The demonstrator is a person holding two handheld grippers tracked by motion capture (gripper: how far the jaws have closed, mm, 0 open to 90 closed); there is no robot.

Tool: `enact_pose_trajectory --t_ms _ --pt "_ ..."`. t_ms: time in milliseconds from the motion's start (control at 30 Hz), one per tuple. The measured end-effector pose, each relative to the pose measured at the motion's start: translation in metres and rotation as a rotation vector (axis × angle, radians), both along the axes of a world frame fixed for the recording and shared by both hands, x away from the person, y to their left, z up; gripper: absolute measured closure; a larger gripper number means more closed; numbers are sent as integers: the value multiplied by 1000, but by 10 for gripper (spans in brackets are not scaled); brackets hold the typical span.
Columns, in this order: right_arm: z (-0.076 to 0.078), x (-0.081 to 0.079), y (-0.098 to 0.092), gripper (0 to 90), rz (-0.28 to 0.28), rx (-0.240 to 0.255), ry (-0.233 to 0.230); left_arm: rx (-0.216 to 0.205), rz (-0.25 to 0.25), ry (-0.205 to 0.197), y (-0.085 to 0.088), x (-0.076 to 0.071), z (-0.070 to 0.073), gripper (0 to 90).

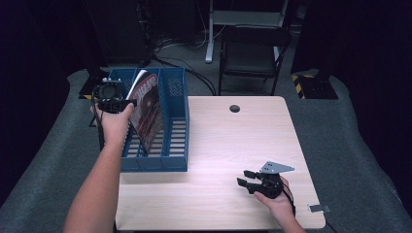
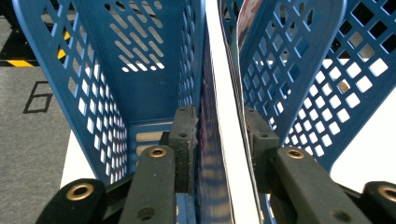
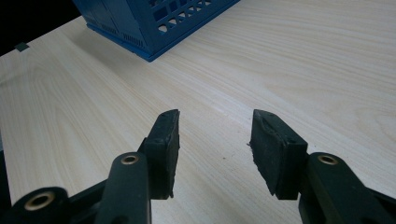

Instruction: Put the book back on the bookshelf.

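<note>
While the magazine (image 1: 145,109) stands tilted in the middle slot of the blue file rack (image 1: 175,145), its top edge sits between the pads of the left tongs (image 2: 219,135). The left pad looks to be just touching it, and there's a sliver of gap on the right, so they're loosened, not really clamped. The rack sits at the left end of the pale wood counter (image 1: 233,145). The right tongs (image 1: 247,178) are well apart from all that, resting low near the front right of the counter, about half open with nothing in them.
</note>
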State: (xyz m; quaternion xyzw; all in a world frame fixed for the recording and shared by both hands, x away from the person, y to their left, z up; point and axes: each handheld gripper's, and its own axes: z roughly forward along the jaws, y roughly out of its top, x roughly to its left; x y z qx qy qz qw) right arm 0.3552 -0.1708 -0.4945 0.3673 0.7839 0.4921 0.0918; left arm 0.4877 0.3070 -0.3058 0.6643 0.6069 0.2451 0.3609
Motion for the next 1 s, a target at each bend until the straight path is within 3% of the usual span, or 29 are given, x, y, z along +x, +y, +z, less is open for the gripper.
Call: enact_pose_trajectory --t_ms 667,1000 --pt "-1 1 2 519 9 -4 2 -4 -36 -7 0 -12 1 477" --pt "-2 1 2 515 1 -1 1 -6 -65 -4 7 -19 2 464"
